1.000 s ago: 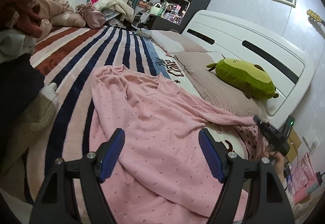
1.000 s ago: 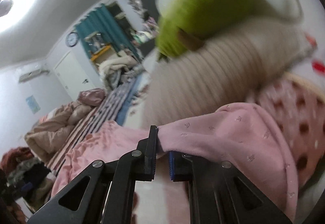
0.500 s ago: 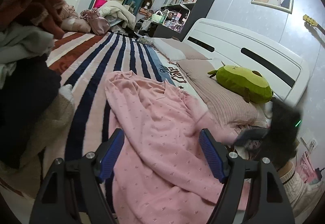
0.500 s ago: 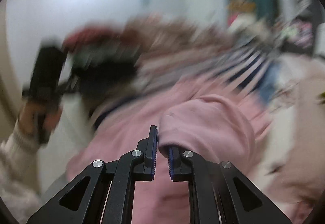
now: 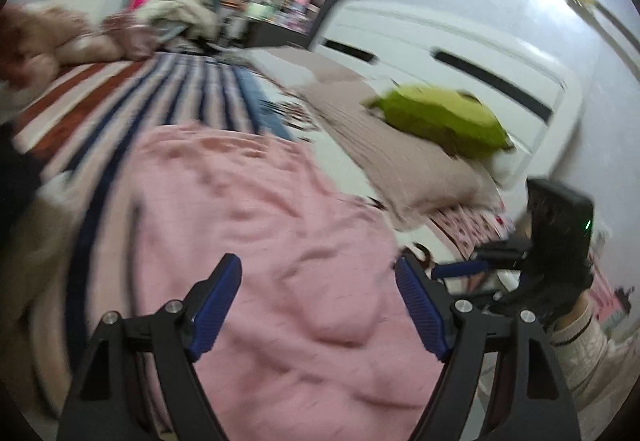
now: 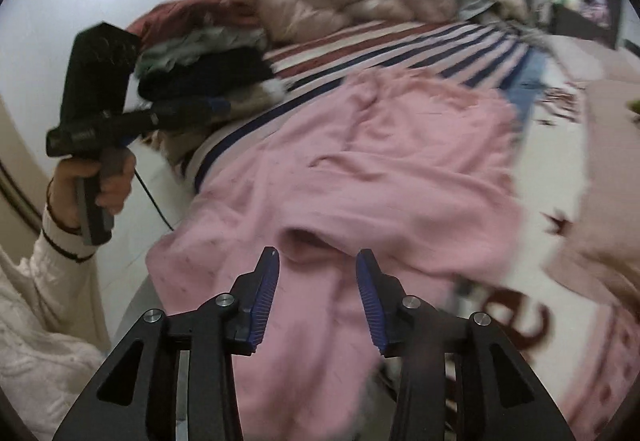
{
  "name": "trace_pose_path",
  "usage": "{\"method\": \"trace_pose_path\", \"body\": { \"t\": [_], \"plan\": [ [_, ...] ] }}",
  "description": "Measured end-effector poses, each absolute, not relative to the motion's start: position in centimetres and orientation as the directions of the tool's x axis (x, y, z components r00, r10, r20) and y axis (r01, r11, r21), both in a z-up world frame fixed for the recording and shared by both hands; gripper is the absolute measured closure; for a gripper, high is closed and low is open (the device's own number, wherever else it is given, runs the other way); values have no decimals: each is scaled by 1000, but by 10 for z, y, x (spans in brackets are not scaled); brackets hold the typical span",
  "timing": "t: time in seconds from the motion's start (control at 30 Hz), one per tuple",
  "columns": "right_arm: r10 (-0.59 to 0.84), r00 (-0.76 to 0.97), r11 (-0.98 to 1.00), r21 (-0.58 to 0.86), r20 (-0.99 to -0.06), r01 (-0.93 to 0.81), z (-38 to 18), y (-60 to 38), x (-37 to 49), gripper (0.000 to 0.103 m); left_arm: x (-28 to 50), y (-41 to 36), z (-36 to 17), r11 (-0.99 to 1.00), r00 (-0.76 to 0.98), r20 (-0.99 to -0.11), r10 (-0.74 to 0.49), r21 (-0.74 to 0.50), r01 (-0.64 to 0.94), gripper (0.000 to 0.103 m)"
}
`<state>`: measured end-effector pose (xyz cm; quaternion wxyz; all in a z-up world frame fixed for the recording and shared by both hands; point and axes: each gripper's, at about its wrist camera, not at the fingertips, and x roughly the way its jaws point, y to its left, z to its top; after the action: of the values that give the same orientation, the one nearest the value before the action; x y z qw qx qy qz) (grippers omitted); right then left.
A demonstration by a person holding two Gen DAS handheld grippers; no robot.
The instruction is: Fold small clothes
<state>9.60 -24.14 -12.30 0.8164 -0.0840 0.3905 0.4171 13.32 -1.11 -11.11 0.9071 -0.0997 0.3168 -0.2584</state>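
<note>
A pink dotted garment lies spread on the striped bed, with one sleeve folded across its body. My left gripper is open and empty, hovering just above the garment's near part. My right gripper is open and empty, just above the folded sleeve's cuff. The right gripper also shows in the left wrist view at the bed's right edge. The left gripper shows in the right wrist view, held in a hand at the left. Both views are motion-blurred.
A pile of clothes lies on the bed's left side. A green plush toy rests on a beige pillow by the white headboard. Striped bedding stretches beyond the garment.
My right gripper carried the pink sleeve from beside the pillow across onto the garment's body, then opened and let it go. My left gripper stayed open and shifted slightly.
</note>
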Motion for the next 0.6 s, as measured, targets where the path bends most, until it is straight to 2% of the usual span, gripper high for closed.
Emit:
{"method": "trace_pose_path", "body": {
  "t": [0.1,0.13,0.27,0.37,0.6],
  "plan": [
    [594,413,703,196,-690,-684,-117,-280,90,65,153,-67,-117,810,585,-573,-573,-287,512,27],
    [589,428,718,201,-686,-667,-114,-288,90,65,162,-91,-123,800,549,-616,-565,-246,547,27],
    [573,455,751,216,-682,-623,-120,-323,84,65,187,-150,-146,801,495,-731,-469,-117,587,27],
    [570,458,765,238,-682,-598,-131,-339,84,65,206,-175,-164,806,460,-793,-400,-66,588,27],
    [589,447,764,283,-673,-580,-146,-352,92,65,219,-203,-170,779,433,-832,-348,0,627,30]
  ]
}}
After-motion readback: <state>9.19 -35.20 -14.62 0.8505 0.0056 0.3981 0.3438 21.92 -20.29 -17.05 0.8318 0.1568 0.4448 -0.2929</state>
